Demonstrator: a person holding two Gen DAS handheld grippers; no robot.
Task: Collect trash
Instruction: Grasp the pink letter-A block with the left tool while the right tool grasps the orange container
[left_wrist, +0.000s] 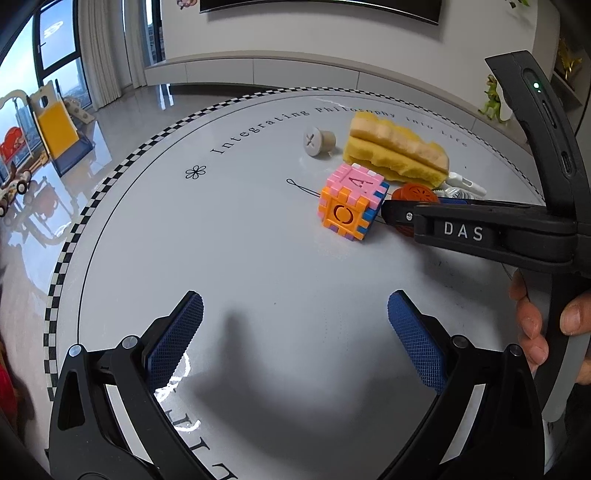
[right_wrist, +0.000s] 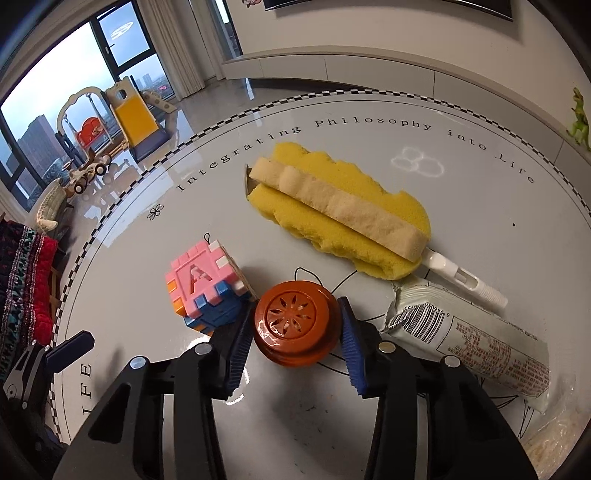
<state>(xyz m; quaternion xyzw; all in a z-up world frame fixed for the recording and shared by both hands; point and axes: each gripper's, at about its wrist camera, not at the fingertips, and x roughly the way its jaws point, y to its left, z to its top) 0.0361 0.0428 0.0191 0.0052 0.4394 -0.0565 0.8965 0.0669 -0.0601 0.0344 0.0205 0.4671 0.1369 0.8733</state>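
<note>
Soft daylight enters from the tall windows (right_wrist: 55, 122); the glossy round white table (left_wrist: 240, 258) shows glare, edges bend strongly.

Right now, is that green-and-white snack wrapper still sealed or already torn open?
Torn open. The snack wrapper lies flat on the table with a ragged end by the barcode. Whether anything is left inside cannot be told.

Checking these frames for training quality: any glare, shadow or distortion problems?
Left wrist view: fisheye bends the table rim; a soft shadow lies between the left gripper fingers; glare streaks the floor. Right wrist view: lamp reflection glares on the table beyond the yellow sponge brush; the brown lid is sharp.
</note>
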